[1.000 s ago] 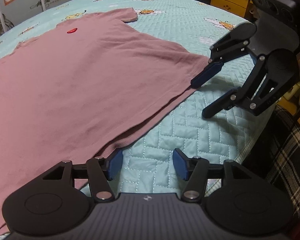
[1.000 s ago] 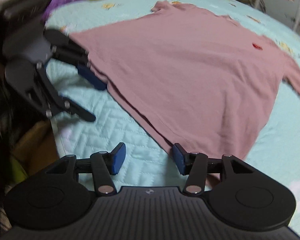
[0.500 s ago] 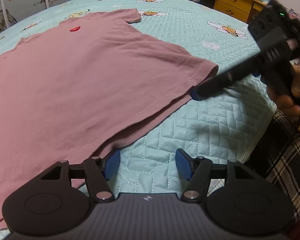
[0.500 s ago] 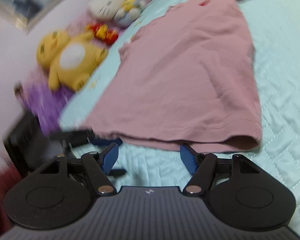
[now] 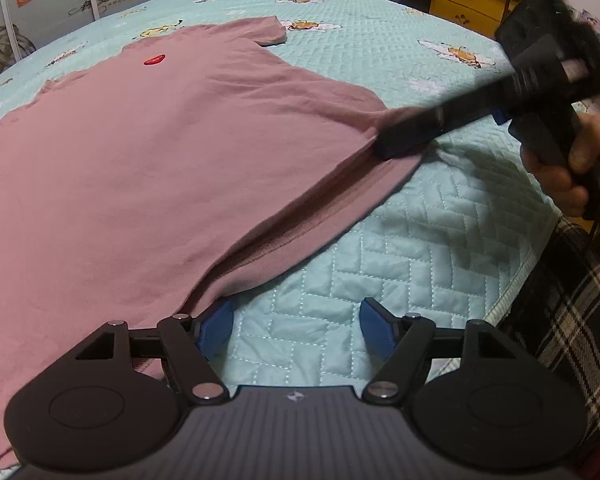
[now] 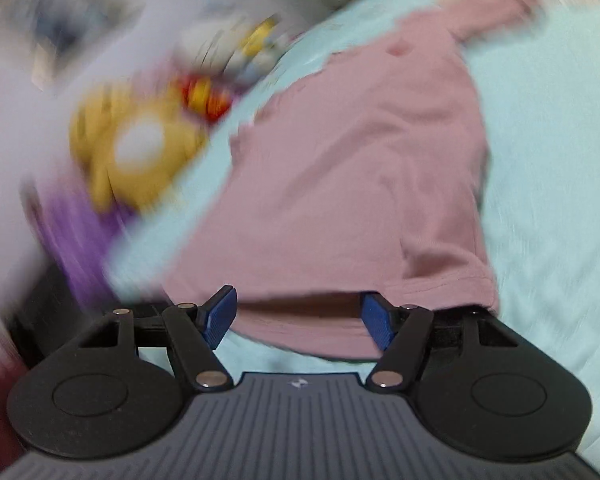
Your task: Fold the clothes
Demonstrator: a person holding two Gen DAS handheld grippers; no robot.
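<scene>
Pink shirt spread on the bed, a gripper at each bottom corner

The pink shirt (image 5: pixel 148 152) lies flat on the quilted bed (image 5: pixel 440 240). At its near hem corner the left gripper (image 5: pixel 296 328) has just been widening, one pad under the hem edge, nothing pinched. At the far hem corner the right gripper (image 6: pixel 298 316) stands released, the lifted hem between its spread pads.

Each gripper, the left gripper (image 5: pixel 296 326) and the right gripper (image 6: pixel 298 320), is built of black linkage arms joined by silver screws, tipped with blue ribbed pads (image 5: pixel 376 330). A ribbed grey body with a small white emblem is seen behind the pads. A black cable is seen beside the hand (image 5: pixel 560 160), below which plaid fabric (image 5: pixel 572 304) is worn.
</scene>
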